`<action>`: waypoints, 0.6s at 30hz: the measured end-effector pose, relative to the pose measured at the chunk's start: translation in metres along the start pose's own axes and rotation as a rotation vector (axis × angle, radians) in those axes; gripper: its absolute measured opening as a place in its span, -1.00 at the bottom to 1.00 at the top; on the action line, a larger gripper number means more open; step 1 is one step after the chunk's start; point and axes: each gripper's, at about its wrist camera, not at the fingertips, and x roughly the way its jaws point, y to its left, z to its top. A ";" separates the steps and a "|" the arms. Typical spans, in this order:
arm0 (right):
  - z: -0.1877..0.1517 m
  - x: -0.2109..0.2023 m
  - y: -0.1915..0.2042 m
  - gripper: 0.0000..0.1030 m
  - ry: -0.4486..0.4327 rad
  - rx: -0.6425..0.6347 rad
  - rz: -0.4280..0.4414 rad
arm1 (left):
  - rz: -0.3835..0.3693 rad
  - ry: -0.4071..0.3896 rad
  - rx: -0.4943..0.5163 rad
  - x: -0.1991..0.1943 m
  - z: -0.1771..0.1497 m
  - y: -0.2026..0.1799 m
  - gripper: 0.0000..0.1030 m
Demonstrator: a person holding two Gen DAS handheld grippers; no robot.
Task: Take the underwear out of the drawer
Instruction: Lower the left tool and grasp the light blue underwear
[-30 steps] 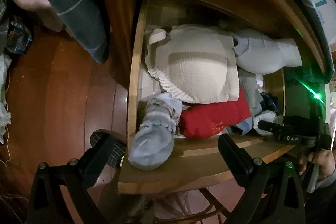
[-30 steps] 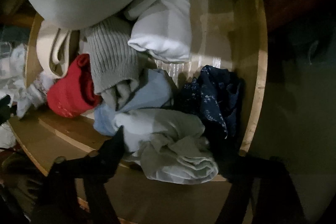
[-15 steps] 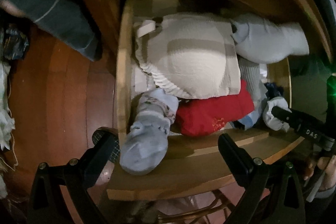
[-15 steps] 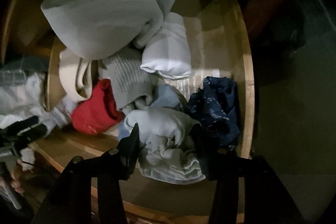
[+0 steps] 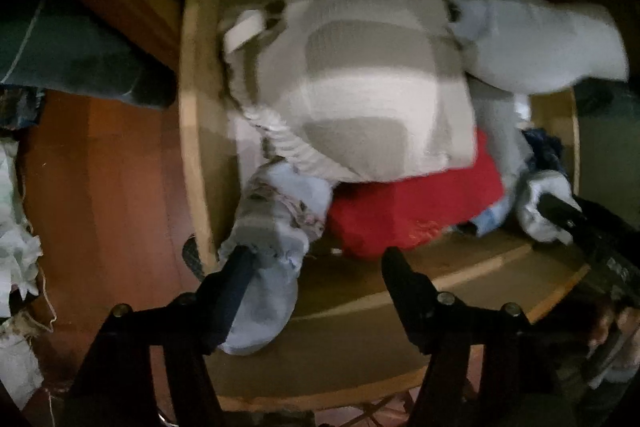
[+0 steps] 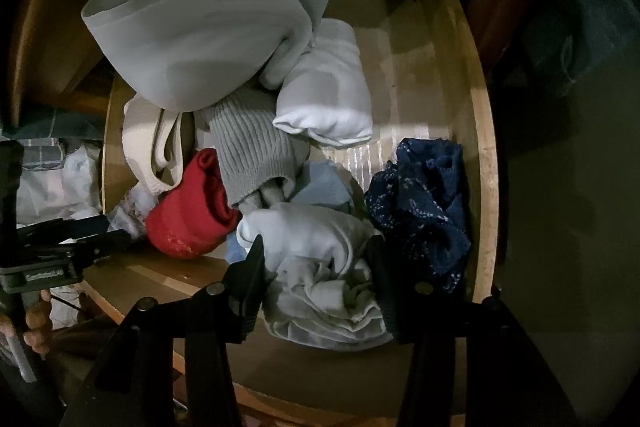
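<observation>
Drawer (image 6: 482, 163) of clothes, right gripper (image 6: 318, 269) clamped on pale underwear (image 6: 320, 279), left gripper (image 5: 316, 269) spread wide.

This is a home, most likely a bedroom. An open wooden drawer (image 6: 482, 163) is crammed with folded and crumpled clothing: a red garment (image 6: 188, 215), a grey ribbed knit (image 6: 252, 151), dark blue lacy underwear (image 6: 424, 207). Beyond the drawer's left edge lies a polished reddish wooden floor (image 5: 108, 187), with more fabric heaped at its edge.

left view motion-blurred, red garment (image 5: 416, 211) half under cream knit (image 5: 360, 95), drawer (image 6: 486, 155) back dark
</observation>
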 end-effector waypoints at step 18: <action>0.003 0.016 0.006 -0.06 0.008 -0.006 -0.009 | 0.096 0.040 0.067 0.022 0.019 -0.008 0.34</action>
